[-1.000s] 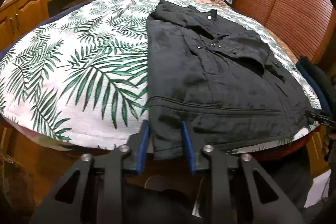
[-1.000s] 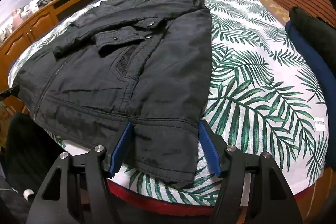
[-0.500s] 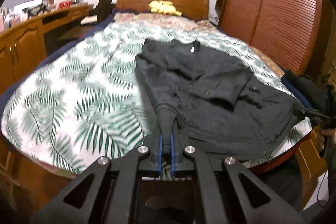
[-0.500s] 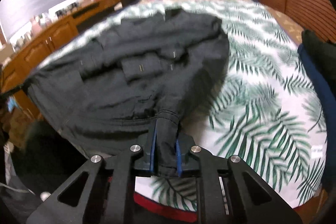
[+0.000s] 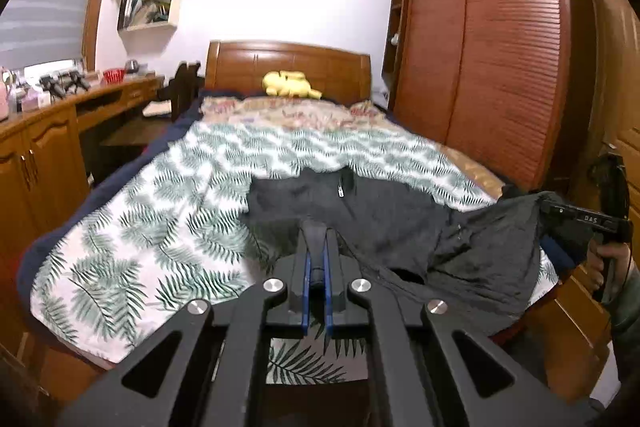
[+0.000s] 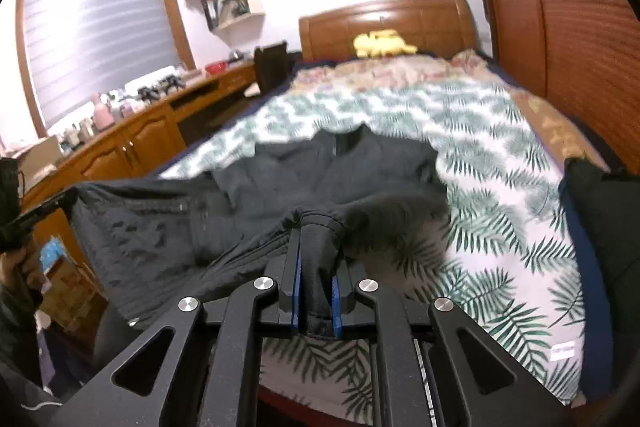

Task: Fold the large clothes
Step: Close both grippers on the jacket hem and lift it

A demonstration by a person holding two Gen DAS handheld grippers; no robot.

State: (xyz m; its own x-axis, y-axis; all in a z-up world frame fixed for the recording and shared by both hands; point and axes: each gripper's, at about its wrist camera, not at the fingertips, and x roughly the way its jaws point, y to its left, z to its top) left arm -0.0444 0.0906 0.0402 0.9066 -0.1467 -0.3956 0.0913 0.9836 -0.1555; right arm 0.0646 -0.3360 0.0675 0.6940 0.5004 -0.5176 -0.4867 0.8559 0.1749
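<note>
My left gripper [image 5: 316, 267] & right gripper [image 6: 316, 275] fingers each pinch tight on the hem of the black quilted jacket [image 6: 280, 187]. Hem's lifted off the leaf-print bedspread [image 5: 160, 227]; collar end rests on it.

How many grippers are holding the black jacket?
2. The left gripper pinches the hem at one bottom corner; the right gripper pinches the other. The jacket hangs between them above the bed.
</note>
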